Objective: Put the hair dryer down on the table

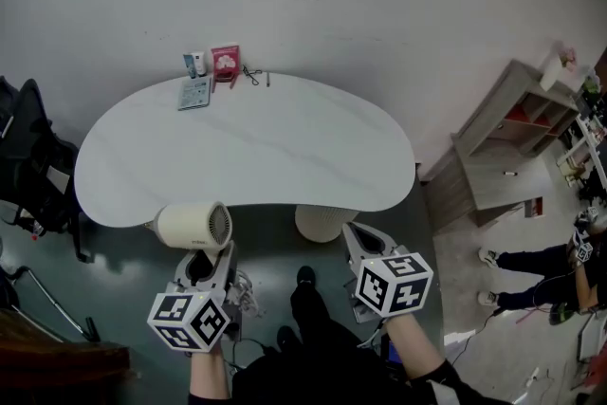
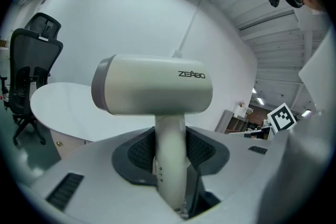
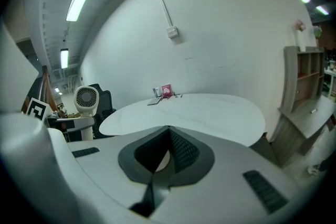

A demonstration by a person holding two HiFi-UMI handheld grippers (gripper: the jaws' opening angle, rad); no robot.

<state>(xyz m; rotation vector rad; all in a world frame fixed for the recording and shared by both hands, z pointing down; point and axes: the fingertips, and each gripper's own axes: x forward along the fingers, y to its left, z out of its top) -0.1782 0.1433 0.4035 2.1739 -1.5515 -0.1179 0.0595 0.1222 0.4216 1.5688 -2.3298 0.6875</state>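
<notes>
A cream hair dryer (image 1: 193,226) hangs in the air just in front of the near edge of the white bean-shaped table (image 1: 247,147), body lying crosswise, grille to the right. My left gripper (image 1: 202,263) is shut on its handle from below. In the left gripper view the dryer (image 2: 152,84) stands upright with the handle pinched between the dark pads (image 2: 202,149), and the table (image 2: 58,105) lies beyond to the left. My right gripper (image 1: 358,237) floats beside it, shut and empty. The right gripper view shows the dryer (image 3: 86,99) at far left and the table (image 3: 210,107) ahead.
At the table's far edge sit a pink box (image 1: 226,62), a small bottle (image 1: 195,64), a booklet (image 1: 194,93) and a small dark item (image 1: 251,74). A black office chair (image 1: 28,147) stands at left, a wooden shelf unit (image 1: 517,133) at right, with another person's legs (image 1: 517,261) near it.
</notes>
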